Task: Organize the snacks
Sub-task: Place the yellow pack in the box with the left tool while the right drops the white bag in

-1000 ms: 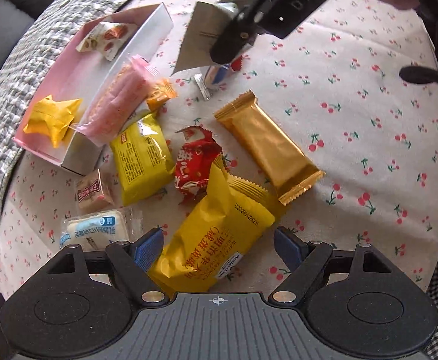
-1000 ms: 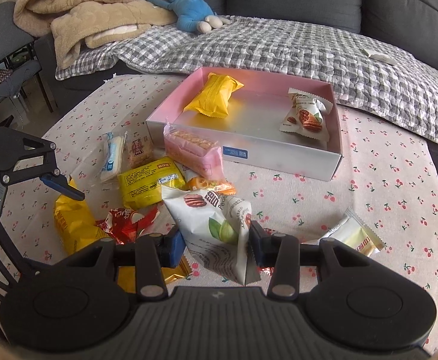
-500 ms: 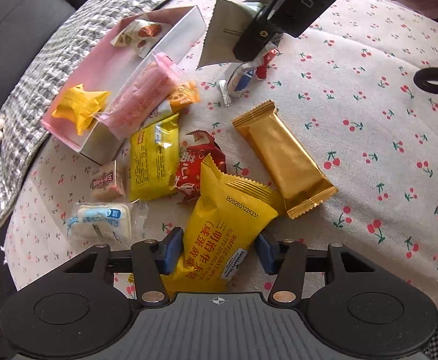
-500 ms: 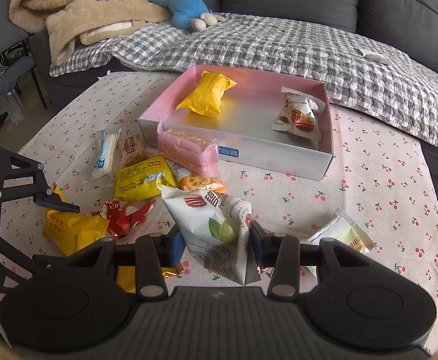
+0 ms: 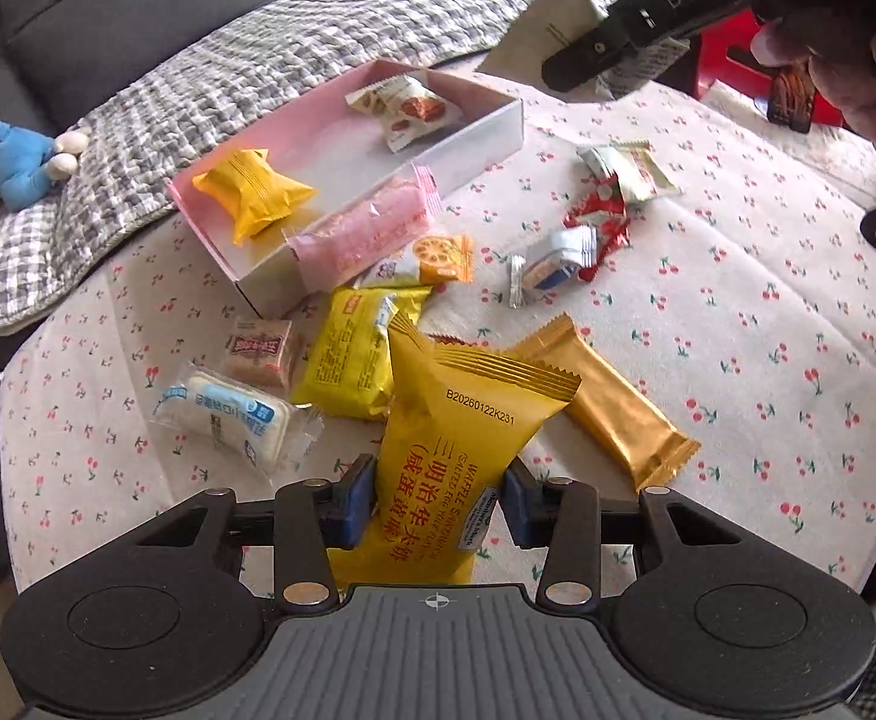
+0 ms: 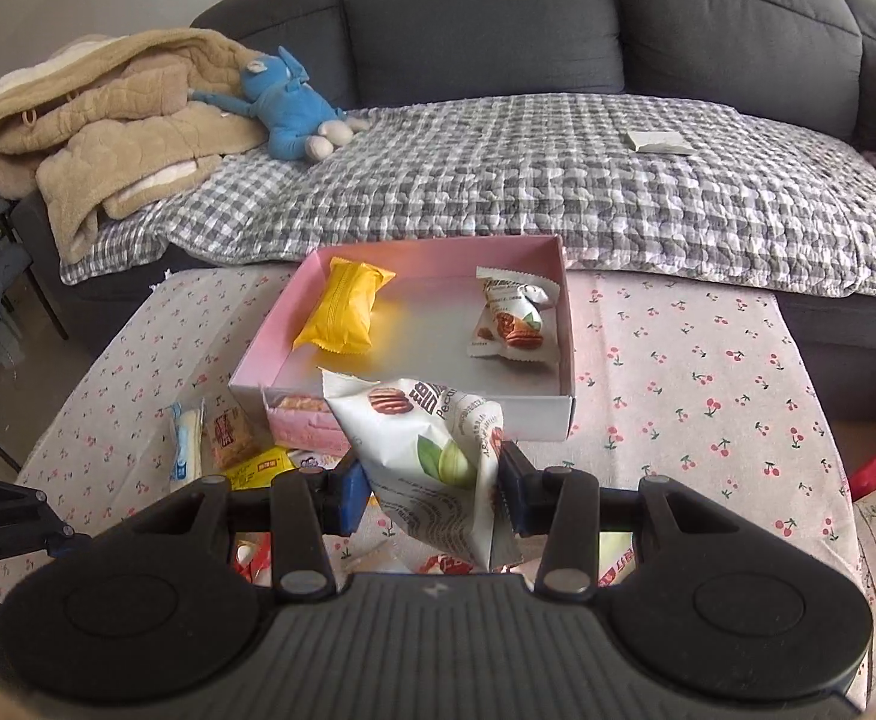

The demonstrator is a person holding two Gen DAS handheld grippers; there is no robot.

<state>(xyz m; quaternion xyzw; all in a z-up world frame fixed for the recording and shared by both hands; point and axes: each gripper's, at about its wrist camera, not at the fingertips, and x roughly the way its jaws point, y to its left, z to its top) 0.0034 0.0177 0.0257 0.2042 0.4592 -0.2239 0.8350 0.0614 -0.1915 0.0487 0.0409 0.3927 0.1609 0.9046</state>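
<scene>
My left gripper (image 5: 438,504) is closing its jaws on a yellow waffle packet (image 5: 456,432); the blue pads press its sides and it hangs above the table. My right gripper (image 6: 432,495) is shut on a white pecan packet (image 6: 432,438), held just in front of the pink box (image 6: 534,417). In the left wrist view that white packet (image 5: 552,36) shows at the top, beyond the box wall (image 5: 486,120). Inside the box lie a yellow packet (image 6: 342,312) and a small nut packet (image 6: 510,318).
A pink wafer packet (image 5: 366,228) leans on the box's near wall. A gold bar (image 5: 612,402), a flat yellow packet (image 5: 348,360) and several small snacks lie on the cherry-print cloth (image 5: 768,330). Behind the table: a sofa blanket (image 6: 558,180), a blue plush toy (image 6: 288,108).
The left jaws closed onto the yellow waffle packet and lifted it while the wrist rolled. The right gripper rose with the white packet and came nearer to the box.
</scene>
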